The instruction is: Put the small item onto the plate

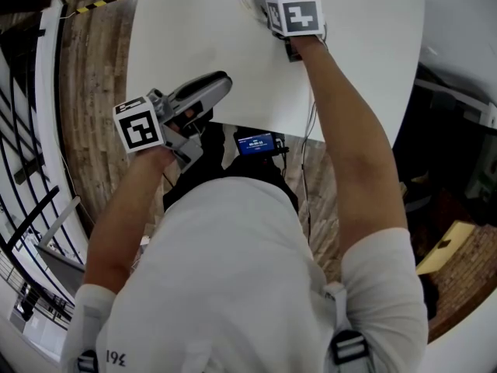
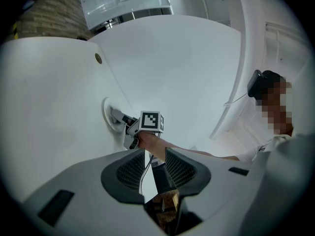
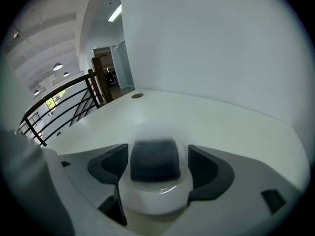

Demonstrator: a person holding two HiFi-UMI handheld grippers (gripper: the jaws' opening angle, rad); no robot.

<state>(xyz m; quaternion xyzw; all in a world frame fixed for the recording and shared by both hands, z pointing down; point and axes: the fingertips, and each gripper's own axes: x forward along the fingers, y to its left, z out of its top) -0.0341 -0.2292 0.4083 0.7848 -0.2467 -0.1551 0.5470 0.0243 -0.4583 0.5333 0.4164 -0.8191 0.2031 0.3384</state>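
Holds the right gripper (image 3: 153, 154) with jaws spread either side of the dark small item (image 3: 153, 162) lying on the white plate (image 3: 155, 199), left gripper (image 2: 155, 157) slightly parted, empty.

Small item (image 3: 153, 161) on plate (image 3: 155, 204), on table (image 3: 221, 127)

An open loft workspace: white table (image 1: 194, 29), black railing (image 1: 27, 208), hazard-taped wood floor (image 1: 93, 76).
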